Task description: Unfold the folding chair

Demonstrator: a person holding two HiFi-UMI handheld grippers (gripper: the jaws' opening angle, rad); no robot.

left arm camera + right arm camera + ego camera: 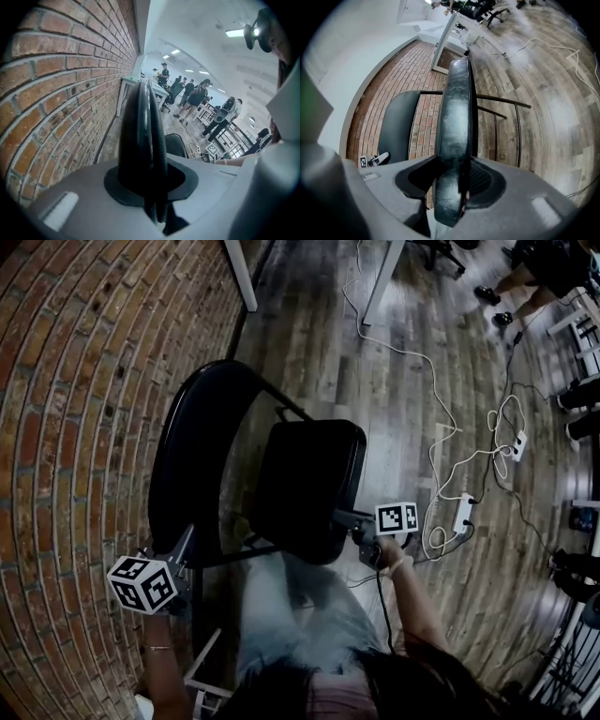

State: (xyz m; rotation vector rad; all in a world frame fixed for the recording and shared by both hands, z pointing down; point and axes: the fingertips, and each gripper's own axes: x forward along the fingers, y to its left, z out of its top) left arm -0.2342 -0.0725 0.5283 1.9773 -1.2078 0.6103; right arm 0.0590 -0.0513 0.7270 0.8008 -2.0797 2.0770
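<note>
A black folding chair stands next to a brick wall, its backrest (pixel 192 456) on the left and its padded seat (pixel 309 484) tilted beside it. My left gripper (pixel 183 554) is shut on the backrest's near edge, which runs edge-on between the jaws (pixel 143 136) in the left gripper view. My right gripper (pixel 345 519) is shut on the seat's near right edge, and the right gripper view shows the seat (pixel 457 117) edge-on in its jaws. That view also shows the backrest (pixel 396 126) and the chair's thin metal bars (pixel 501 110).
The brick wall (pixel 66 427) lies close on the left. White cables and a power strip (pixel 464 512) trail over the wooden floor at the right. White table legs (pixel 242 277) stand beyond the chair. Several people (pixel 187 96) stand far off.
</note>
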